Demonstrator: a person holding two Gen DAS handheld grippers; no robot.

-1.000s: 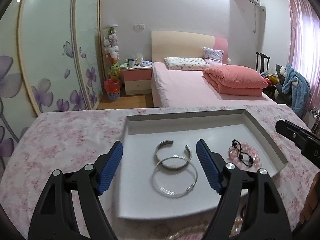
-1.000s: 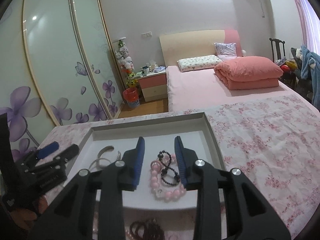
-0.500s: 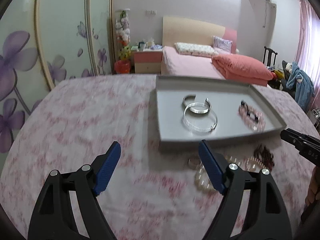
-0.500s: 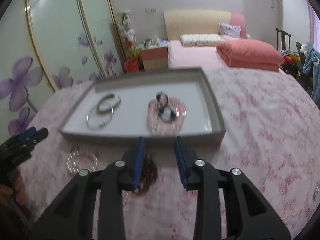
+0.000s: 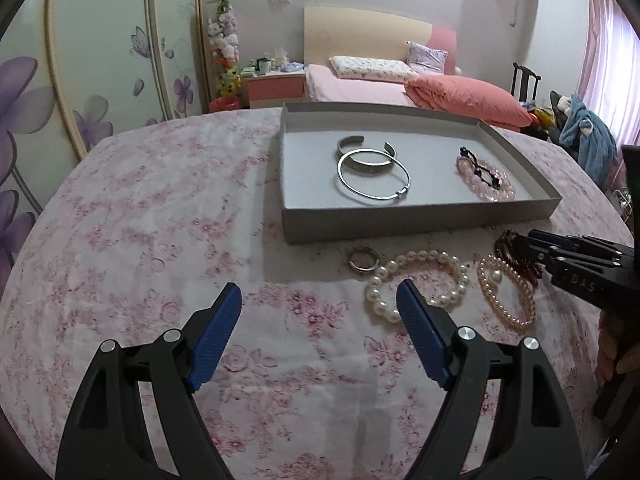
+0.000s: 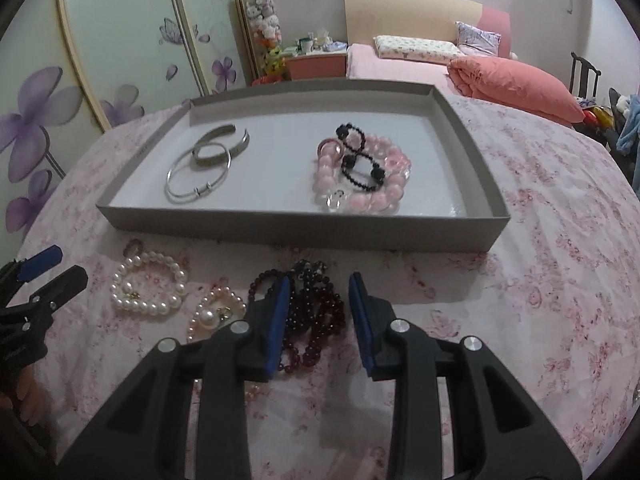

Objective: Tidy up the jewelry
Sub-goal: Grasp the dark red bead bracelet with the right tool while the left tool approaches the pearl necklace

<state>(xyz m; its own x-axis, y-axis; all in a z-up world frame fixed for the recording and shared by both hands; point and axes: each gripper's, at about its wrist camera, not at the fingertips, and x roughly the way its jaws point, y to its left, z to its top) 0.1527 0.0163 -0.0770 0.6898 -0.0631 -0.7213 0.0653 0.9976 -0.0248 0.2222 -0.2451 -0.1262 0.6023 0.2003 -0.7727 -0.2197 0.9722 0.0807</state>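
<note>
A grey tray [image 5: 404,218] [image 6: 304,232] holds a silver cuff [image 5: 366,158], a thin silver bangle [image 5: 374,186], and a pink bead bracelet [image 6: 364,184] with a black bead bracelet [image 6: 358,160] on it. In front of the tray lie a metal ring [image 5: 363,261], a white pearl bracelet [image 5: 416,284] [image 6: 148,286], a small pink pearl bracelet [image 5: 506,296] [image 6: 214,312] and dark red beads [image 6: 316,312]. My left gripper [image 5: 320,304] is open and empty over the cloth. My right gripper [image 6: 318,292] is open with its jaws on either side of the dark red beads.
The table wears a pink floral cloth [image 5: 140,220]. Behind it are a bed [image 5: 380,80], a wardrobe with purple flowers [image 5: 80,60] and a nightstand [image 5: 276,84]. The right gripper shows at the right edge of the left wrist view [image 5: 528,245].
Both grippers have pulled back from above the tray to the cloth in front of it. The right gripper now straddles the dark red beads. The jewelry in the tray has not moved.
</note>
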